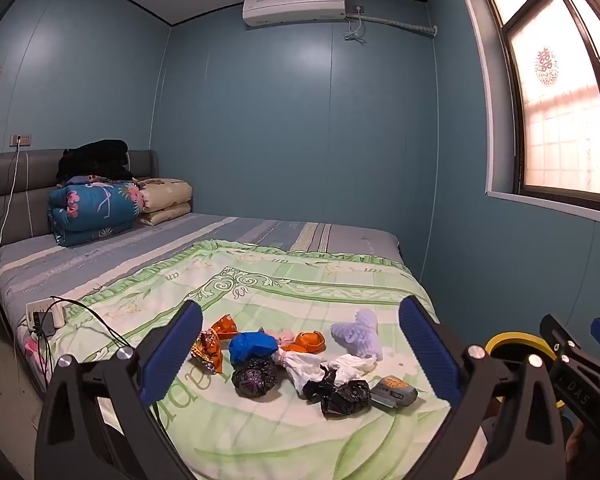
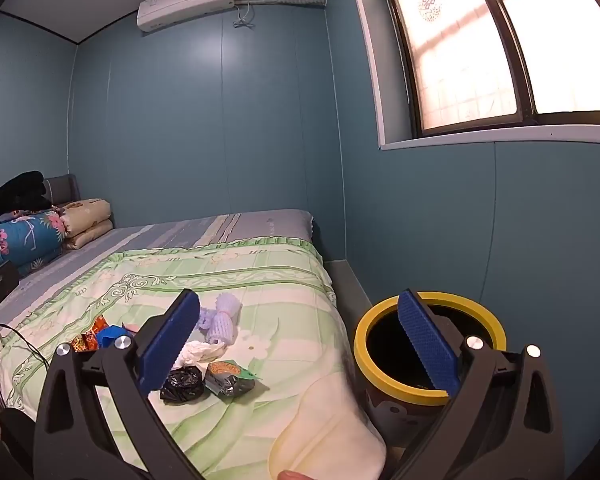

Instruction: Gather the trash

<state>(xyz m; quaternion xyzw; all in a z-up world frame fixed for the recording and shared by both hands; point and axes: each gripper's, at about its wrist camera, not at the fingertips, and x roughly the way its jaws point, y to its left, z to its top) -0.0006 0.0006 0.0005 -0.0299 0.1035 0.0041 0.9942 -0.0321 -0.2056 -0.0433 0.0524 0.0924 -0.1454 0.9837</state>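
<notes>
Several pieces of trash lie on the green bedspread: a blue crumpled bag, black bags, white tissue, orange wrappers, a lavender foam net and a grey snack packet. My left gripper hangs open above the near side of the pile, holding nothing. My right gripper is open too, spanning the bed edge and the yellow-rimmed bin. The right wrist view shows the foam net, a black bag and the packet.
Folded quilts and dark clothes sit by the headboard. A power strip with cables lies at the bed's left edge. The bin stands on the floor between the bed and the blue wall under the window.
</notes>
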